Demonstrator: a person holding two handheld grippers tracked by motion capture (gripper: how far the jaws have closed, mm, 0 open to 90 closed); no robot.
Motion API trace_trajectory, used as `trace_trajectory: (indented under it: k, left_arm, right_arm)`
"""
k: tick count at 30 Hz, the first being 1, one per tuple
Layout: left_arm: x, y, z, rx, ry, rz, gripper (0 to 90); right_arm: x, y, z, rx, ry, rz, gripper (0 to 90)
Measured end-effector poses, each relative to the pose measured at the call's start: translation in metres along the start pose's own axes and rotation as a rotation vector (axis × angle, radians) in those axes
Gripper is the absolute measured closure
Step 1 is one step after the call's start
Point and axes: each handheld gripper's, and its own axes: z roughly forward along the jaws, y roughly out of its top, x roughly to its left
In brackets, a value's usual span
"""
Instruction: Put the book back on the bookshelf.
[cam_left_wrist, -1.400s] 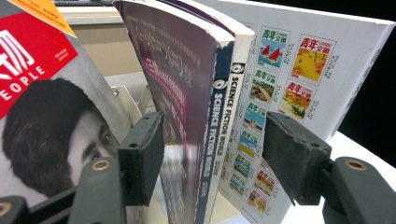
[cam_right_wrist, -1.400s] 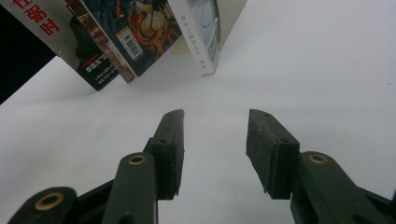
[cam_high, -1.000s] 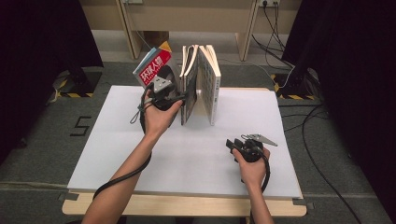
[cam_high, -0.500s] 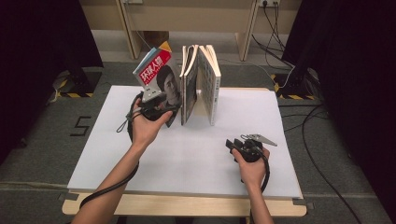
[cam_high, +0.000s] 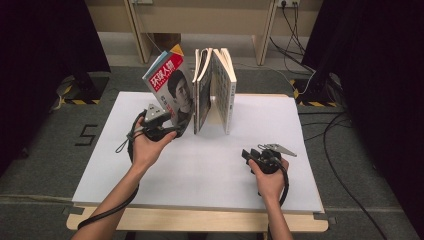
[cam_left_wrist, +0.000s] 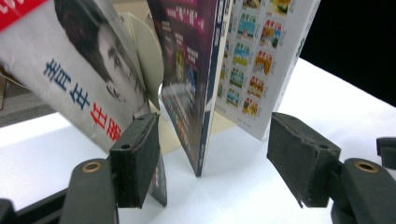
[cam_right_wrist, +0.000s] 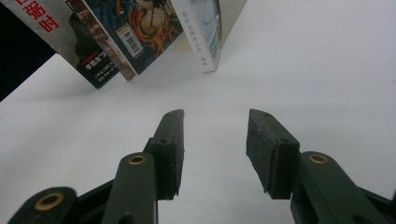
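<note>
Item one: my left hand-held gripper (cam_high: 172, 122), released, jaws spread wide, its left jaw just beside the lower edge of the magazine (cam_high: 172, 90); I cannot tell whether they touch.

Item two: the magazine, red-banded cover with a portrait, standing tilted on the white table (cam_high: 200, 170), leaning toward the books (cam_high: 215, 90) beside it.

Item three: the books, upright, covers fanned slightly apart, near the table's far edge.

Item four: my right hand-held gripper (cam_high: 251, 156), released, jaws apart with nothing between them, low over bare table, well apart from the books.
</note>
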Motion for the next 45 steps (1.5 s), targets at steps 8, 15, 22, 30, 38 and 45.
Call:
trace_trajectory:
  k: [8,15,22,30,38,45]
  left_arm:
    - [0.003,-0.012,-0.008,0.011,-0.001,0.008,33.3]
    - [0.009,-0.027,-0.017,0.019,0.003,0.012,33.4]
    - [0.024,-0.047,-0.030,0.011,0.022,-0.013,33.5]
    - [0.038,-0.061,-0.039,-0.013,0.056,-0.025,34.1]
    - [0.052,-0.077,-0.046,-0.029,0.091,-0.025,34.8]
    - [0.068,-0.096,-0.055,-0.024,0.131,-0.038,34.9]
  right_arm:
    - [-0.001,0.000,0.000,-0.001,-0.002,-0.013,57.5]
    - [0.000,0.000,0.000,-0.002,-0.001,-0.002,57.4]
    - [0.001,0.000,0.001,-0.003,-0.001,-0.009,57.5]
    - [0.001,-0.001,0.001,0.000,-0.002,-0.010,57.5]
    - [0.002,-0.001,0.001,0.000,-0.003,-0.014,57.4]
    - [0.003,-0.001,0.002,0.004,-0.002,-0.012,57.4]
